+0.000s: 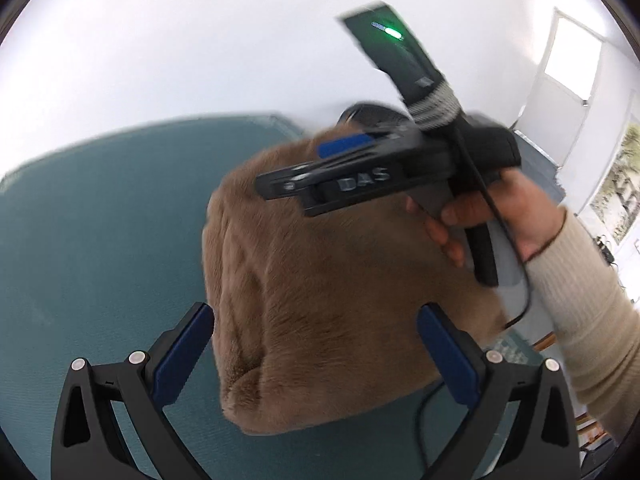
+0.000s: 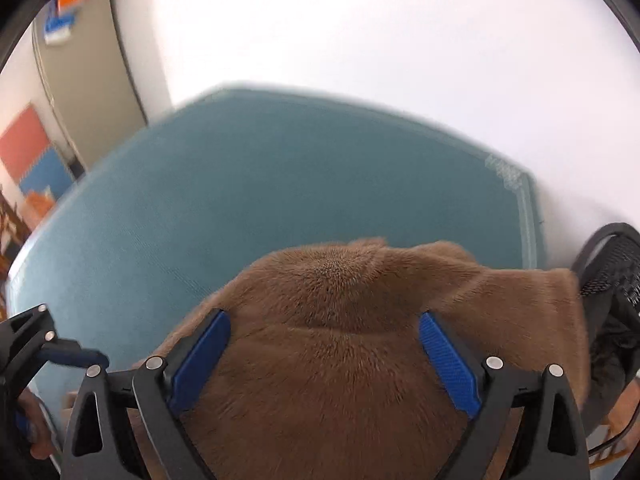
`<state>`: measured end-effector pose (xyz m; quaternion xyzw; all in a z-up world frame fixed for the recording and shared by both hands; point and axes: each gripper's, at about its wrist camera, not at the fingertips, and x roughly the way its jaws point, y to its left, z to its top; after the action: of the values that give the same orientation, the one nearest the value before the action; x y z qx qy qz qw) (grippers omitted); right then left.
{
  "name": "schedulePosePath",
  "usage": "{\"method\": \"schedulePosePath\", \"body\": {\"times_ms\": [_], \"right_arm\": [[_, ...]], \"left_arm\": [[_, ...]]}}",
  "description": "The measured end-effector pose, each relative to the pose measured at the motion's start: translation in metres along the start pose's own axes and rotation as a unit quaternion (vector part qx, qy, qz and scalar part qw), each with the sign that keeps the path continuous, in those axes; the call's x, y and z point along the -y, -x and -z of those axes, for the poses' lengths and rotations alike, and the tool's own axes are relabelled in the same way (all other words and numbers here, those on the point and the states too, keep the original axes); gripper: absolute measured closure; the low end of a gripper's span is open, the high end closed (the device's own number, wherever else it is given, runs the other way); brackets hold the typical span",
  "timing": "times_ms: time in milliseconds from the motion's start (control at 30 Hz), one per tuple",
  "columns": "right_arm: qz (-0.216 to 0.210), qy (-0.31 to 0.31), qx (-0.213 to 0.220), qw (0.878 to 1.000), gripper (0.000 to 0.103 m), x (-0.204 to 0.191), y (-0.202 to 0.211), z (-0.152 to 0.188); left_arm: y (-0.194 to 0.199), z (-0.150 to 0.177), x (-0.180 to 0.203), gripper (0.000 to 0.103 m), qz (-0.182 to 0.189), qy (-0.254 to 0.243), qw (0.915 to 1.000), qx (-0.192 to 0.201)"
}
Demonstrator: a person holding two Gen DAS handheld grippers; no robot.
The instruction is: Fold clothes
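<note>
A brown furry garment (image 1: 320, 280) lies folded in a thick bundle on the teal cloth (image 1: 100, 240). My left gripper (image 1: 316, 356) stands open over the bundle's near end, its blue pads on either side of the fabric and not pressing it. A hand in a cream sleeve holds my right gripper (image 1: 296, 168) over the bundle's far end. In the right wrist view the right gripper (image 2: 324, 360) is wide open just above the brown garment (image 2: 328, 300), with nothing pinched. One blue-padded finger (image 2: 76, 357) of the left gripper shows at the left edge.
The teal cloth (image 2: 280, 184) covers a table against a white wall. A black mesh chair (image 2: 612, 264) stands at the table's right side. A black cable (image 1: 520, 312) hangs from the right gripper's handle. A door (image 1: 568, 80) is at the far right.
</note>
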<state>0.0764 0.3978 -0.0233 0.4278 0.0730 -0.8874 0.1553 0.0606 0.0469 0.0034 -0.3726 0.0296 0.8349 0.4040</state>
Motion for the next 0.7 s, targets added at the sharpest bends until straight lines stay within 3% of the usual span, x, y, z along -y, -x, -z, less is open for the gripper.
{"method": "schedulePosePath", "body": {"times_ms": [167,333,467,700], "right_arm": [[0.03,-0.08,0.05,0.995,0.006,0.038,0.05,0.023],[0.022,-0.126,0.005,0.992,0.006,0.061,0.033,0.056],[0.019,-0.12,-0.032,0.992,0.005,0.055,0.007,0.069],[0.045,-0.128,-0.02,0.991,0.004,0.046,0.033,0.091]], "left_arm": [[0.009,0.005,0.018,0.001,0.041,-0.034,0.9986,-0.003],[-0.026,0.014,0.024,0.001,0.021,-0.053,0.9976,-0.039],[-0.027,0.022,0.022,0.001,0.002,-0.085,0.9956,-0.04],[-0.031,0.015,0.03,0.001,-0.012,-0.088,0.9952,-0.042]]}}
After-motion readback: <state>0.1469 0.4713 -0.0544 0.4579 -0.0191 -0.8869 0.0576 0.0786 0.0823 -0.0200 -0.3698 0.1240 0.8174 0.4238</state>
